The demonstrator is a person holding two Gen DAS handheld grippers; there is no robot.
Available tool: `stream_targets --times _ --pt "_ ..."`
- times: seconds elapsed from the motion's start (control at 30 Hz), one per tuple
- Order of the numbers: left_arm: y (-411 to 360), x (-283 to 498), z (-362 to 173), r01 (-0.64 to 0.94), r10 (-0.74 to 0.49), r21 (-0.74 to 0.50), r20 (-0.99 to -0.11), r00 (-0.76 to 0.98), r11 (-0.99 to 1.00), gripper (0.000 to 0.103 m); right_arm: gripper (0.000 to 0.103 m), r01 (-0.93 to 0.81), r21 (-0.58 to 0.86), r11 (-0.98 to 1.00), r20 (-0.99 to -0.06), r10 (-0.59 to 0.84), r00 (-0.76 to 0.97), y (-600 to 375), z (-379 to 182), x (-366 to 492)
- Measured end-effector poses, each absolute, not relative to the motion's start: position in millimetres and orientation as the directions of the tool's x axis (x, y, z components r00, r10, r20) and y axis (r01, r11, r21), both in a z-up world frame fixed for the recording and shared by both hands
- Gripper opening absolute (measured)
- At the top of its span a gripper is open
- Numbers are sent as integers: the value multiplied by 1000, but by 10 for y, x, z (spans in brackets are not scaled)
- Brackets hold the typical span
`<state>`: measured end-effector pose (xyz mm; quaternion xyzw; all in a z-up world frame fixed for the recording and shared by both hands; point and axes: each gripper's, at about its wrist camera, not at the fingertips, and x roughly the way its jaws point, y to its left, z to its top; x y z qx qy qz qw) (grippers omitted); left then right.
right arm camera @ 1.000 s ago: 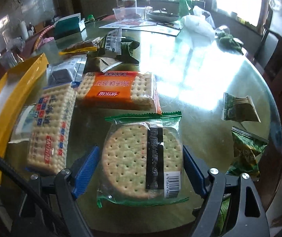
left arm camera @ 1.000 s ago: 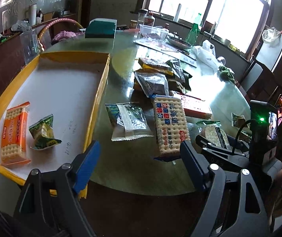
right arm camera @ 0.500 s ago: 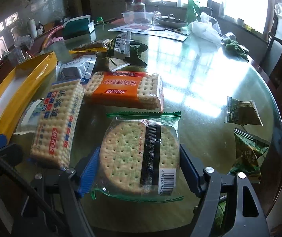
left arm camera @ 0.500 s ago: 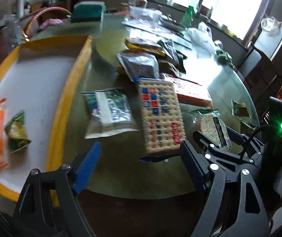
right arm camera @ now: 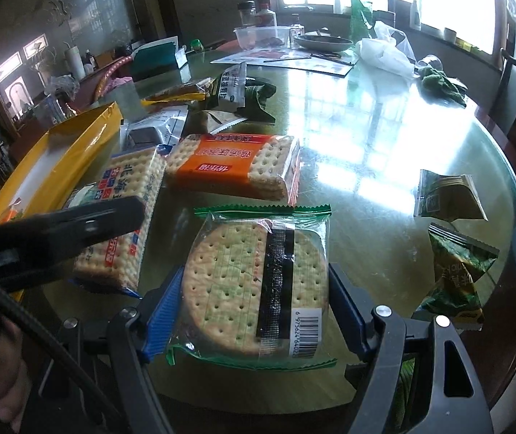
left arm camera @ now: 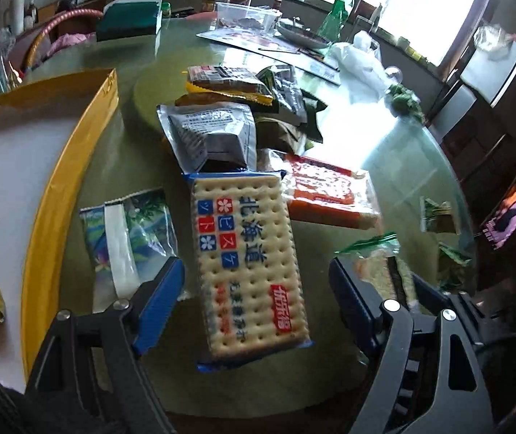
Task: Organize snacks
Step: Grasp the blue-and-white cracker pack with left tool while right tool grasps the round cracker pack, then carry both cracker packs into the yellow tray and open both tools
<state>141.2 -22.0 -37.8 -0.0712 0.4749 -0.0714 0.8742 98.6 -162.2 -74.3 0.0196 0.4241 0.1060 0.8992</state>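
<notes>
Right claw (right arm camera: 254,311), spread, straddles the round cracker pack (right arm camera: 258,285) near the tabletop (right arm camera: 384,137) edge; left claw (left arm camera: 256,296), also spread, brackets the blue-print cracker pack (left arm camera: 249,264), long axis running near-to-far, with the yellow tray (left arm camera: 66,188) left.

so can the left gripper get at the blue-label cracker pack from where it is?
Probably yes. The left gripper is open, its fingers either side of the blue-label cracker pack, nothing on top. The orange cracker pack only meets its far corner, away from the fingers.
</notes>
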Motion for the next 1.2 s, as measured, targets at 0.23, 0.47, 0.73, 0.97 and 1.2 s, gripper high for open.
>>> stream_targets --times 0.23,0.47,0.73,0.97,1.2 --pt "-276 1415 -447 54 -125 -115 -832 541 992 67 76 -175 128 976 -755 210 621 -1643 -752 981" --pt "-221 1369 -510 36 -119 -119 -830 545 992 58 76 -198 111 974 -756 212 620 -1591 -752 968" --pt "-15 1089 -300 54 -227 -242 -779 584 969 57 76 -191 252 949 -726 316 611 -1689 -731 937" --pt "166 841 -66 70 -313 -344 -727 612 936 57 76 -173 306 936 -699 345 627 -1648 -659 887" --pt "476 673 215 26 -282 -369 -660 696 929 57 76 -205 269 941 -654 335 678 -1466 -363 759"
